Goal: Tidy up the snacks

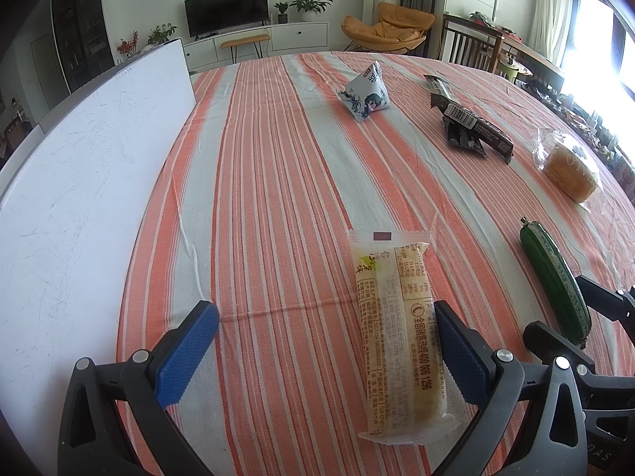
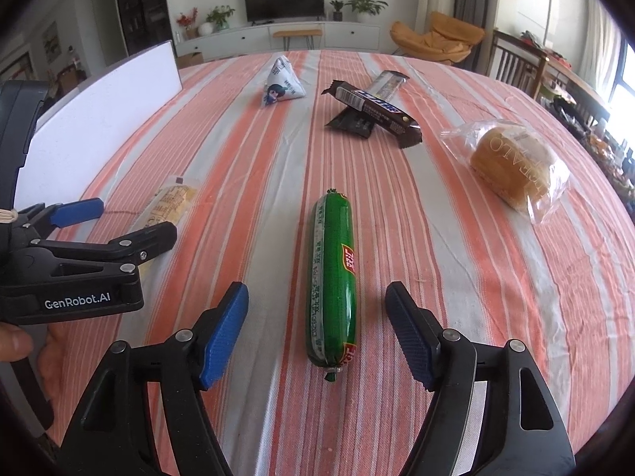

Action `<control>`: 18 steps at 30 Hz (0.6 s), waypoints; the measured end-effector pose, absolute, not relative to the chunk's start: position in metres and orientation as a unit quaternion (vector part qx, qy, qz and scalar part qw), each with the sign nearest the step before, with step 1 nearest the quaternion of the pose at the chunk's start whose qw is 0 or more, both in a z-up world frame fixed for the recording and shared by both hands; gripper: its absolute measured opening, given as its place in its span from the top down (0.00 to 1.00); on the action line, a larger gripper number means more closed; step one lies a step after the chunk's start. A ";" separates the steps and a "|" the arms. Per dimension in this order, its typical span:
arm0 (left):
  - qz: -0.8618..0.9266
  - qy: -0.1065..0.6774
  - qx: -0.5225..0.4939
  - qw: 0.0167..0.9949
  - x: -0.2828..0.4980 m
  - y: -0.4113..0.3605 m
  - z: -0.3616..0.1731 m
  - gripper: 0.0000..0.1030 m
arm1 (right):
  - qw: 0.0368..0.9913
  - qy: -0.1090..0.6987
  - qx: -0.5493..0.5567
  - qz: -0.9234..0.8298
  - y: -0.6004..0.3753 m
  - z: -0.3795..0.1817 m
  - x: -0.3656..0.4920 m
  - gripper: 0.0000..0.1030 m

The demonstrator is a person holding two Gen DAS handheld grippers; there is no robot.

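Note:
A pale yellow wrapped cake bar (image 1: 399, 337) lies on the striped tablecloth between the open fingers of my left gripper (image 1: 323, 317). It also shows in the right wrist view (image 2: 168, 202), partly hidden by the left gripper (image 2: 115, 224). A green wrapped sausage (image 2: 332, 283) lies lengthwise between the open fingers of my right gripper (image 2: 317, 297). It also shows in the left wrist view (image 1: 555, 285). Neither gripper touches its snack.
A white board (image 1: 79, 182) stands along the table's left side. Farther back lie a triangular white snack pouch (image 2: 281, 85), dark chocolate bar wrappers (image 2: 375, 107) and a bagged bread bun (image 2: 512, 162). Chairs and a cluttered sideboard are at the right.

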State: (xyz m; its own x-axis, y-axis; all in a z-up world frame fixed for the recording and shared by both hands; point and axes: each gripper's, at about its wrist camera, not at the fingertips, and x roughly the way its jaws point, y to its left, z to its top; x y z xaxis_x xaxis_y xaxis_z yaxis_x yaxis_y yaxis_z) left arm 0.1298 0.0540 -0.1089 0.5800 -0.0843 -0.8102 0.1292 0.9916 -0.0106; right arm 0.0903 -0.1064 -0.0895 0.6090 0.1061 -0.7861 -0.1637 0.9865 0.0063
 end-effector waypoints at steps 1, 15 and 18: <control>-0.060 0.454 0.025 0.888 0.130 0.054 -0.109 0.00 | 0.896 0.436 -0.034 0.076 -0.106 -0.090 0.090 0.26; -0.060 0.454 0.025 0.888 0.130 0.054 -0.109 0.00 | 0.896 0.436 -0.035 0.077 -0.105 -0.090 0.090 0.24; -0.060 0.454 0.025 0.888 0.130 0.054 -0.109 0.00 | 0.896 0.436 -0.035 0.077 -0.105 -0.091 0.090 0.23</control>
State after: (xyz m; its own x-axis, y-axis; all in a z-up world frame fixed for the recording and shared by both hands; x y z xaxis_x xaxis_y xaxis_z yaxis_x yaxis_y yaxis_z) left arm 0.1295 0.0537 -0.1090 0.5799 -0.0846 -0.8103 0.1292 0.9916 -0.0110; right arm 0.0904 -0.1047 -0.0905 0.6071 0.1075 -0.7873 -0.1688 0.9856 0.0045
